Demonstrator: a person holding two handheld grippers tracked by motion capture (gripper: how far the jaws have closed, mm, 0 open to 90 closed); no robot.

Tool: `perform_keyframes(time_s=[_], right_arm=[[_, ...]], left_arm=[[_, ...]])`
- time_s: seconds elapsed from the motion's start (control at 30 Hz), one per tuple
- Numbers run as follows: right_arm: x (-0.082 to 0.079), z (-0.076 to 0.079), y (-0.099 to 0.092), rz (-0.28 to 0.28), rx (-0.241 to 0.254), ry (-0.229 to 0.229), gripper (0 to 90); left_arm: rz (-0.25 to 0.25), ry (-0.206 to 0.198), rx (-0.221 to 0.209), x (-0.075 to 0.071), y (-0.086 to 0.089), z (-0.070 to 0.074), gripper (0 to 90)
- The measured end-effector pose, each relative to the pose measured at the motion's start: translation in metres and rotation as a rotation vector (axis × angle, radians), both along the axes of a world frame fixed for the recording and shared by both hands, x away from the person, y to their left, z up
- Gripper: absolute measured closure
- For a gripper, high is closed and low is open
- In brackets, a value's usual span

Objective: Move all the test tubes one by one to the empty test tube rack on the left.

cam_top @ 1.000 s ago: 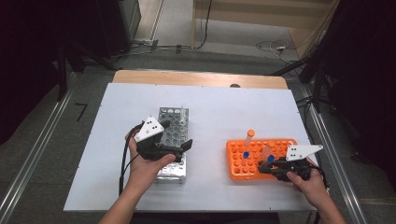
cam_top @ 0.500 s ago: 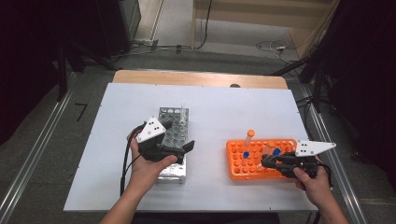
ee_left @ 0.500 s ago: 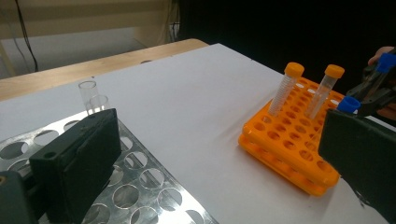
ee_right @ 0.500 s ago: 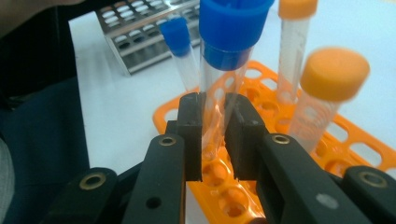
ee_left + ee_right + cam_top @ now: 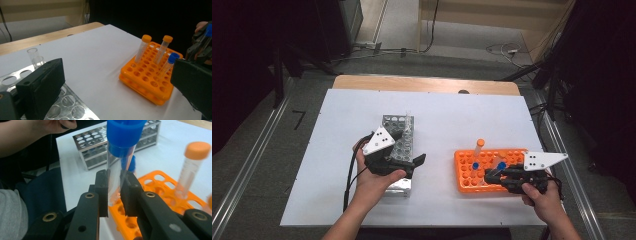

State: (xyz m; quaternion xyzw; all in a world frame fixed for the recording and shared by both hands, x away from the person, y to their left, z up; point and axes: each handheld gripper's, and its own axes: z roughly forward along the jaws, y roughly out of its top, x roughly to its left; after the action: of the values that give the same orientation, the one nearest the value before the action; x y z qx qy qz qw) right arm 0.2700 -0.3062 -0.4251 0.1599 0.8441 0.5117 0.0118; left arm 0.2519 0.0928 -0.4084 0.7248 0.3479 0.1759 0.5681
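Observation:
My right gripper (image 5: pixel 114 180) is shut on a clear tube with a blue cap (image 5: pixel 120 157), holding it upright above the orange rack (image 5: pixel 160 185). In the high view this gripper (image 5: pixel 493 175) reaches in from the right over the orange rack (image 5: pixel 467 181), with the held tube (image 5: pixel 501 165) at its tips. An orange-capped tube (image 5: pixel 479 145) and another blue-capped tube (image 5: pixel 474 166) stand in the rack. My left gripper (image 5: pixel 411 150) hovers open over the metal rack (image 5: pixel 394 125), nothing between its jaws. The left gripper view shows two orange-capped tubes (image 5: pixel 143 47) in the orange rack (image 5: pixel 147 82).
The metal rack (image 5: pixel 75 110) holds a couple of clear uncapped tubes (image 5: pixel 33 53) at its far end. Bare white tabletop (image 5: pixel 447 120) lies between and behind the two racks. A wooden strip (image 5: pixel 422 84) borders the far edge.
My right gripper has risen a little with the blue-capped tube in its jaws. The left gripper has stayed over the metal rack.

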Motion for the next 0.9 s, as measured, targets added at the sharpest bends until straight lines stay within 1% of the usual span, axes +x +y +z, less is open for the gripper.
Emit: perform_keyframes(time_s=[0.27, 0.37, 0.63, 0.7, 0.73, 0.83, 0.9], right_arm=[[-0.004, -0.001, 0.023, 0.043, -0.013, 0.016, 74.4], [-0.005, -0.002, 0.032, 0.056, -0.015, 0.022, 74.3], [-0.006, -0.005, 0.051, 0.078, -0.033, 0.038, 74.4], [-0.007, -0.006, 0.055, 0.087, -0.034, 0.039, 74.3], [-0.007, -0.006, 0.058, 0.086, -0.035, 0.042, 74.4], [-0.007, -0.008, 0.064, 0.090, -0.043, 0.048, 74.4], [-0.007, -0.008, 0.066, 0.089, -0.043, 0.052, 74.3]], left_arm=[[-0.053, -0.002, -0.008, -0.003, -0.015, 0.002, 0.0], [-0.075, -0.004, -0.011, -0.005, -0.022, 0.003, 1.6], [-0.173, -0.002, -0.029, -0.009, -0.042, 0.002, 11.3], [-0.191, -0.003, -0.026, -0.010, -0.046, 0.001, 15.4], [-0.207, 0.000, -0.033, -0.010, -0.049, 0.001, 17.3], [-0.240, 0.003, -0.036, -0.012, -0.055, 0.000, 23.2], [-0.272, 0.006, -0.034, -0.012, -0.059, -0.001, 26.8]])
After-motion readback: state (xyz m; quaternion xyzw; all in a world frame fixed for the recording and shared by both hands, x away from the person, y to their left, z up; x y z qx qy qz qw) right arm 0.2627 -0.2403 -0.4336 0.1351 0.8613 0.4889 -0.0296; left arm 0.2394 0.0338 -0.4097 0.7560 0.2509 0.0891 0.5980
